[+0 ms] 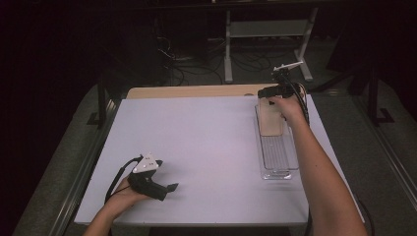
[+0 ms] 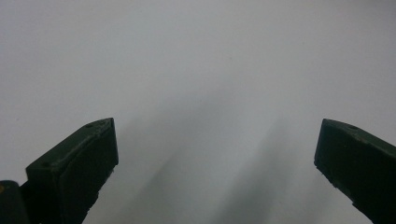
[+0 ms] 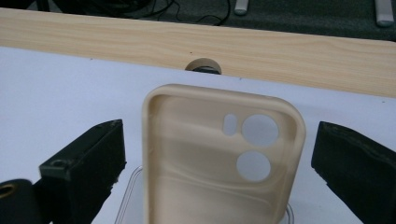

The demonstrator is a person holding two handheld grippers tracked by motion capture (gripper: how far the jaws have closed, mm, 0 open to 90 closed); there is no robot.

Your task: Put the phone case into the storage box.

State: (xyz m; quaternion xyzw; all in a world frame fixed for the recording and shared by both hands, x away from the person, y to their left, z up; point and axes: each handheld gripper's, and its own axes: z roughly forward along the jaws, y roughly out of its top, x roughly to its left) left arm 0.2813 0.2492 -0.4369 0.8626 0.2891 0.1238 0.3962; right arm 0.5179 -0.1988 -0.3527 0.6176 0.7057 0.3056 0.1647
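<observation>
Near the table's (image 1: 206,147) front left corner, the left claw (image 1: 169,188) rests low over the white surface, held in the person's left hand (image 1: 125,194). Its jaws stand wide apart with nothing between them, and the left gripper view looks past them onto bare white table.

Farther off, along the table's right edge, a clear plastic tray (image 1: 278,157) lies lengthwise, its near end toward the front edge and its far end toward the back right corner. A beige phone case (image 1: 270,118) sits at the tray's far end, propped up and leaning rather than lying flat.

The right claw (image 1: 269,93), held by the right hand (image 1: 287,105), hangs over that far end. In the right gripper view the phone case (image 3: 219,158) stands between the two jaws, hollow side toward the camera, with its camera cut-outs at upper right. The jaws are released, each standing clear of the case's sides.

Beyond it runs the table's bare wooden back strip (image 3: 196,42), with a round cable hole (image 3: 203,66).
</observation>
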